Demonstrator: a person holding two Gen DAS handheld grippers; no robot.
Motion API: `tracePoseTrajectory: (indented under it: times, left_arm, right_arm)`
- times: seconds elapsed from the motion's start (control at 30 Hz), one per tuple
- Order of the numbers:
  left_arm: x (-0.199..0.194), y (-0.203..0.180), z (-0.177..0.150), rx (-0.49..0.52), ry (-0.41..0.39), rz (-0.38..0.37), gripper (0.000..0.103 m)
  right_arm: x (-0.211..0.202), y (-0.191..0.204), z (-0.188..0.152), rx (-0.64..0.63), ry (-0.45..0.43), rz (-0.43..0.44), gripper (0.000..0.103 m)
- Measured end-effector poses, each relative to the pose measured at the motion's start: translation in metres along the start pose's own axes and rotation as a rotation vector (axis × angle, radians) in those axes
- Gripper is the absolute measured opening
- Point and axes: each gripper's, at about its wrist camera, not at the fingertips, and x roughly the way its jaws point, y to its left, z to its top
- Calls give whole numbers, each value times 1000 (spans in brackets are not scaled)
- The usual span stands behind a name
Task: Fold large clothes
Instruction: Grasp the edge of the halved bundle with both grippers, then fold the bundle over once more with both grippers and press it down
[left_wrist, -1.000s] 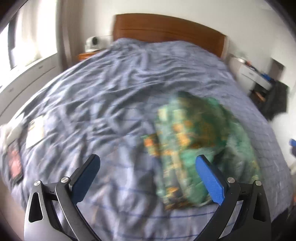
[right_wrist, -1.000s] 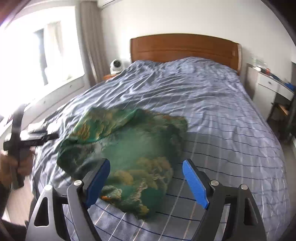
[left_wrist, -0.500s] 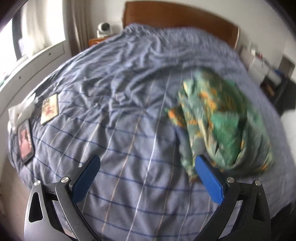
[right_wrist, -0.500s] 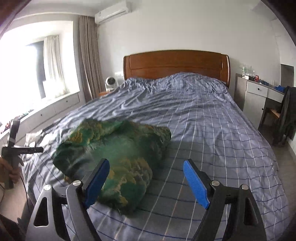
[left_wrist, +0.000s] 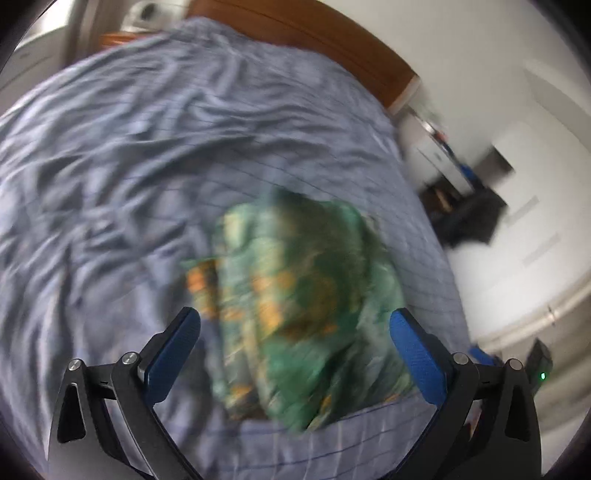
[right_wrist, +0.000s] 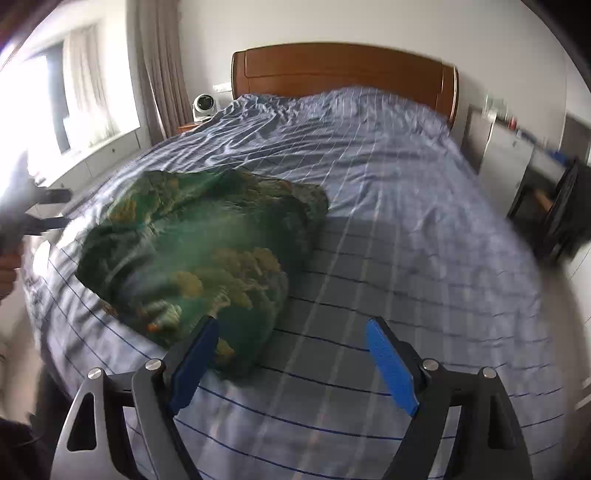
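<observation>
A crumpled green garment (right_wrist: 199, 251) with orange and yellow patches lies in a heap on the blue checked bed cover (right_wrist: 406, 221), near the bed's front left part. My right gripper (right_wrist: 291, 338) hovers open just in front of the heap's near edge, nothing between its blue pads. The left wrist view is blurred; there the same garment (left_wrist: 299, 295) fills the middle, and my left gripper (left_wrist: 293, 325) stands open above its near side, apart from the cloth. The left gripper also shows as a dark blurred shape (right_wrist: 33, 210) at the far left of the right wrist view.
A wooden headboard (right_wrist: 343, 66) closes the far end of the bed. A small white fan (right_wrist: 203, 105) stands on the nightstand by the curtain. A white cabinet (right_wrist: 509, 162) and a dark chair (right_wrist: 569, 210) stand to the right of the bed.
My left gripper swung right, so the garment moved from the right of its view to the middle between its fingers. My right gripper dropped a little closer to the heap.
</observation>
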Motion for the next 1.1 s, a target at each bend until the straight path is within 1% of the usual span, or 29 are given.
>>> tracePoseTrajectory:
  times: [0.07, 0.1, 0.17, 0.2, 0.27, 0.33, 0.4, 0.53, 0.6, 0.7, 0.73, 0.8, 0.87, 0.93, 0.97, 1.0, 1.03, 1.07, 1.1]
  left_arm:
    - [34, 2, 6, -4, 72, -7, 102]
    - [45, 6, 6, -12, 93, 12, 102]
    - [64, 21, -4, -37, 134, 55, 101]
    - [72, 31, -12, -62, 152, 61, 101]
    - [80, 51, -27, -133, 166, 10, 102]
    - [84, 62, -34, -171, 168, -24, 103]
    - [89, 69, -37, -180, 171, -55, 103]
    - [103, 77, -38, -175, 192, -109, 103]
    - [110, 82, -41, -195, 204, -158, 103]
    - [118, 91, -46, -228, 211, -217, 103]
    - [119, 92, -47, -230, 212, -230, 103]
    - [125, 93, -46, -236, 217, -252, 103]
    - [130, 97, -46, -247, 222, -261, 103]
    - [137, 95, -45, -260, 236, -256, 103]
    - [137, 92, -45, -257, 244, -235, 103]
    - [136, 87, -43, -251, 246, -225, 98]
    - [131, 83, -43, -242, 235, -224, 81]
    - [122, 78, -42, -224, 216, -213, 77]
    - [117, 74, -41, -214, 210, -209, 71]
  right_arm:
    - [8, 0, 6, 35, 3, 47, 84]
    - [12, 0, 10, 47, 1, 72, 84]
    - [25, -1, 20, 76, 13, 137, 84]
    - [32, -3, 24, 92, 25, 170, 84]
    - [50, -13, 29, 152, 58, 243, 84]
    - [73, -26, 28, 223, 103, 317, 84]
    - [95, -35, 24, 282, 141, 366, 84]
    - [135, -46, 14, 373, 203, 511, 84]
    - [149, -45, 12, 381, 224, 547, 84]
    - [173, -41, 10, 376, 261, 568, 84]
    - [182, -39, 9, 381, 273, 599, 84]
    - [193, -38, 9, 400, 280, 645, 88]
    - [208, -34, 11, 419, 291, 684, 93]
    - [226, -28, 12, 450, 313, 723, 93]
    - [229, -25, 13, 447, 312, 717, 92]
    - [228, -19, 17, 422, 305, 693, 91]
    - [222, -12, 23, 381, 292, 668, 89]
    - [215, -7, 26, 346, 275, 650, 83]
    - [205, -2, 31, 299, 248, 632, 75]
